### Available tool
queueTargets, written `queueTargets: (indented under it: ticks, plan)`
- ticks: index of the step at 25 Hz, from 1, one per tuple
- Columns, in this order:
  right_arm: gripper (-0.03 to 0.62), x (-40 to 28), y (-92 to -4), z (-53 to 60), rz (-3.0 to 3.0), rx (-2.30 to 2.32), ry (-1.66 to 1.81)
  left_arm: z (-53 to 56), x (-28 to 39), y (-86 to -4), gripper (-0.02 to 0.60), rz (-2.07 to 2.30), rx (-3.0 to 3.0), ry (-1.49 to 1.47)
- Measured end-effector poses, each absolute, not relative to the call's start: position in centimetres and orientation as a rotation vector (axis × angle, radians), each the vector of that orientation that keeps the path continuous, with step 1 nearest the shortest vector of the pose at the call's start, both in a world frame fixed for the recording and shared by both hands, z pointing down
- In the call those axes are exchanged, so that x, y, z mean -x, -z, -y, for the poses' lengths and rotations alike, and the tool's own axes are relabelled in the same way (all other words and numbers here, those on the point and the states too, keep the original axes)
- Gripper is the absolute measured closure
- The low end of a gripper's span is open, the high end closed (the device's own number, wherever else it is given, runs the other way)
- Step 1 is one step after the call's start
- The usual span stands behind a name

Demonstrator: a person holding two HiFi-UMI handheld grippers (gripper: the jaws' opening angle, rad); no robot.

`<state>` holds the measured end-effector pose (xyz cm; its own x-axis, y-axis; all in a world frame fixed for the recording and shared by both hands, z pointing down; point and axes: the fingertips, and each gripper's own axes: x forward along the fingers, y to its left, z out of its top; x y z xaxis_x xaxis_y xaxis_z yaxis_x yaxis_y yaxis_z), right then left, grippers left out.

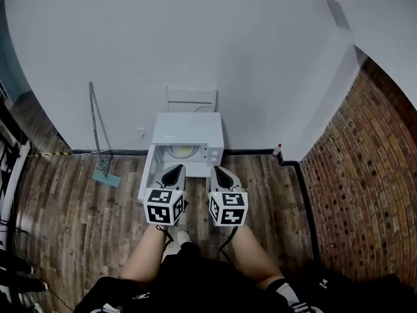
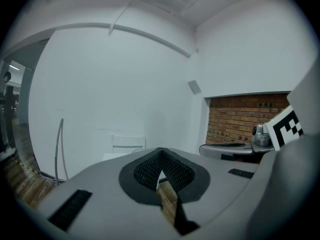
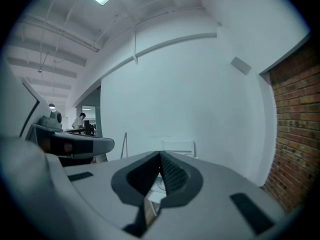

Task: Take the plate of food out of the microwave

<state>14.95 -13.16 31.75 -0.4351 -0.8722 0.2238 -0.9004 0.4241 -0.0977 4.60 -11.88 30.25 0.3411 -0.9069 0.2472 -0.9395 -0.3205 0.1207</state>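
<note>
what cannot be made out around the microwave

in the head view the microwave (image 1: pixel 187 130) is small and far off. a pale round plate (image 1: pixel 181 151) shows inside, but what lies on it is too small to tell. the left claw (image 1: pixel 173 169) covers its lower front. in the left gripper view and right gripper view, each claw's own body hides most of the microwave. the person's body (image 1: pixel 195 285) is cut off by the bottom edge.
</note>
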Motion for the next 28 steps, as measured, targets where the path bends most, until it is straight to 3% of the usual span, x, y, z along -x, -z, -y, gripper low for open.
queueTargets:
  ticks: [17,28]
  plan:
    - [0.583,-8.5,-33.0,28.4,2.479,-1.535,-0.275,27.5,2.1,-31.5,0.583,1.607,-2.327,-0.099]
    - [0.583,-5.0,-38.0,32.8,2.439,-1.415,-0.308,31.5,5.5,-36.4,0.583,1.614,-2.222,-0.117]
